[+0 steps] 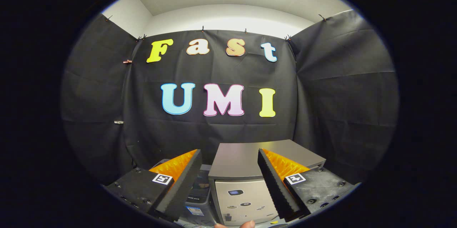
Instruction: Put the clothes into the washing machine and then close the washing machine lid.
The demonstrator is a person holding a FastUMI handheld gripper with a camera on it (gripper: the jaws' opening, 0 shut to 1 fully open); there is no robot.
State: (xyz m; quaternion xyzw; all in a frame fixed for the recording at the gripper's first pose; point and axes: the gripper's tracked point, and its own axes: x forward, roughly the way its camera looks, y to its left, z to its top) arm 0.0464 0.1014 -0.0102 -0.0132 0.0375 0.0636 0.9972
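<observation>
My gripper [228,156] is open, its two fingers spread wide with nothing between them. Just ahead of and below the fingers stands a small grey washing machine [246,181] with a flat top lid [250,154] that lies shut. Its pale front panel carries a few small marks. No clothes can be made out. The right finger [275,181] overlaps the machine's right side.
A dark box-like object [198,192] sits low beside the machine on its left, behind my left finger. A fingertip of a person's hand [246,224] shows below the machine's front. Black cloth walls close the booth on three sides.
</observation>
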